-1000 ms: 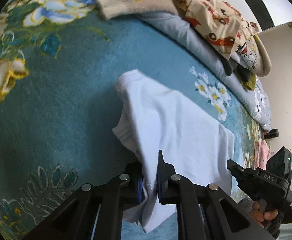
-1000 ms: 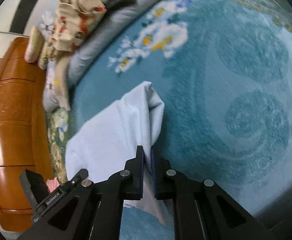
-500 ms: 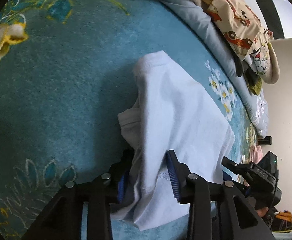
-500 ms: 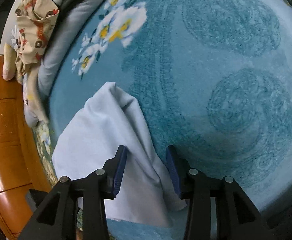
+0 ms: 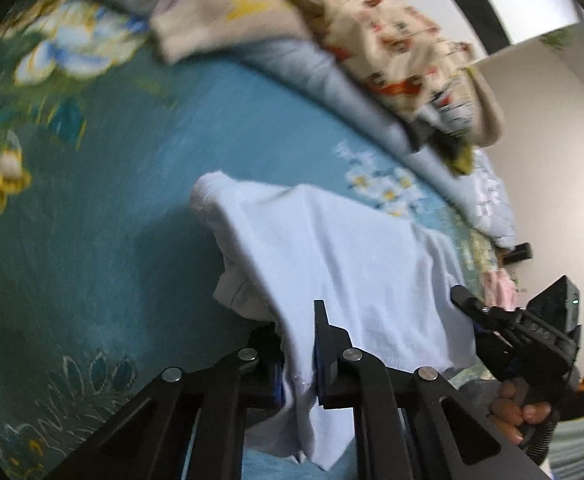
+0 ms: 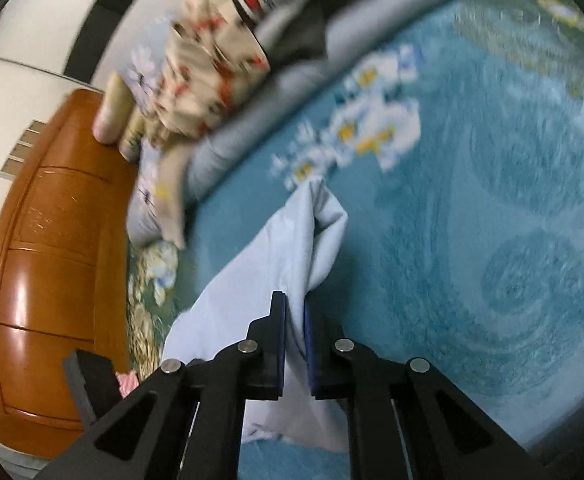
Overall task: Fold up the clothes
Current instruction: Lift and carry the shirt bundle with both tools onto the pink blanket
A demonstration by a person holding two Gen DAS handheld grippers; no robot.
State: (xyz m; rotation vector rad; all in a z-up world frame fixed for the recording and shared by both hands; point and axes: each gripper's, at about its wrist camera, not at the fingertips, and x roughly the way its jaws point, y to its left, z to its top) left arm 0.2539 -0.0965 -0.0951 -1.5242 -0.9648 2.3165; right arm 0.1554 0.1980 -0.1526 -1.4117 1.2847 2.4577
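Observation:
A pale blue-white garment (image 5: 332, 256) hangs above the teal flowered bed cover (image 5: 111, 240), stretched between my two grippers. My left gripper (image 5: 298, 344) is shut on its near edge, cloth bunched between the jaws. My right gripper (image 6: 294, 332) is shut on the other edge of the same garment (image 6: 251, 288), which drapes away to the left. The right gripper also shows at the right of the left wrist view (image 5: 504, 320), held by a hand.
A pile of unfolded clothes (image 5: 372, 40) lies on grey bedding (image 5: 352, 88) at the far edge of the bed; it also shows in the right wrist view (image 6: 219, 52). A wooden headboard (image 6: 51, 240) stands at the left.
Half a second ago both grippers were open around the garment lying low. Now both have shut on it and lifted it off the cover.

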